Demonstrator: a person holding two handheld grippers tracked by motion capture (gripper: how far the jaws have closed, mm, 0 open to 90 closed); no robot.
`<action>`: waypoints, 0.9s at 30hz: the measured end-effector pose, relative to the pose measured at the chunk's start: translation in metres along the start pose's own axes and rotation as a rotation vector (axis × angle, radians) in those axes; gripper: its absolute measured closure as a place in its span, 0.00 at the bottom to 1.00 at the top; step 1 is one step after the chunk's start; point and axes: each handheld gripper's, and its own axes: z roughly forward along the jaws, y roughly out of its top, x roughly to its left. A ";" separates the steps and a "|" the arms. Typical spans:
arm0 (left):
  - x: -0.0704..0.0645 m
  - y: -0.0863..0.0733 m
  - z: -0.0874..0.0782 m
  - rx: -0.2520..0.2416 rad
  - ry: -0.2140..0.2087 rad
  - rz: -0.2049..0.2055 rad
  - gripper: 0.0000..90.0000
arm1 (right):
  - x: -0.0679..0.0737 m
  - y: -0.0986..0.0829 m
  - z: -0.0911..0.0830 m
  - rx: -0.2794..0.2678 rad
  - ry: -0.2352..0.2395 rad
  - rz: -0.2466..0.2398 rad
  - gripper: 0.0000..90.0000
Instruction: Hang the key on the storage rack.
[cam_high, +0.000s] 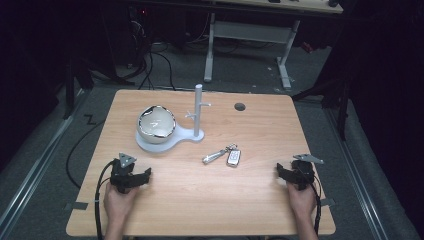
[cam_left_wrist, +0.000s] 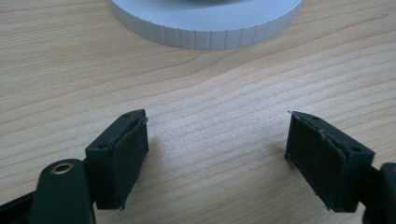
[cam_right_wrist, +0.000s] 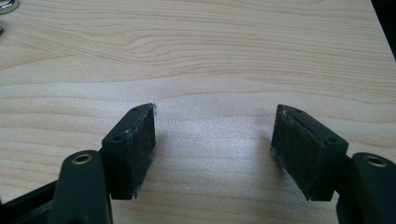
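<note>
Both tools rest low near the table's near edge, one toward each near corner, and neither holds anything. The left gripper has its jaws spread wide over bare wood, as the left gripper view shows plainly; the right gripper is spread just as wide, its black pads hanging just above the grain. This looks like a waiting posture: hands parked well apart, so that the middle of the light wooden table lies open between them.

The likely work piece, a silver key ring with a small grey remote fob, lies flat near the table's centre, somewhat closer to the right gripper but well apart from both. Behind it, toward the far edge, stands a white stand with a round base and an upright post with short pegs. A shiny cream-coloured bowl sits on the base. The pegs suggest a place for hanging keys, so the ring probably lies ready for that.

Much is hard to read. The base's ribbed rim is cut off at the top of the left gripper view. A sliver of metal at the corner of the right gripper view is probably the key ring, though too little shows to be sure. The pegs are thin and faint, and the bowl's contents cannot be made out.
</note>
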 end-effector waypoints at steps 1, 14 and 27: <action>0.000 0.000 0.000 0.000 0.000 0.000 0.24 | 0.000 0.000 0.000 0.000 0.000 0.000 0.34; 0.000 -0.001 -0.001 -0.001 0.003 -0.005 0.24 | 0.001 0.000 0.000 -0.001 0.012 -0.016 0.34; 0.001 -0.001 -0.001 -0.002 0.003 -0.011 0.25 | 0.003 -0.001 -0.001 -0.005 0.015 -0.008 0.38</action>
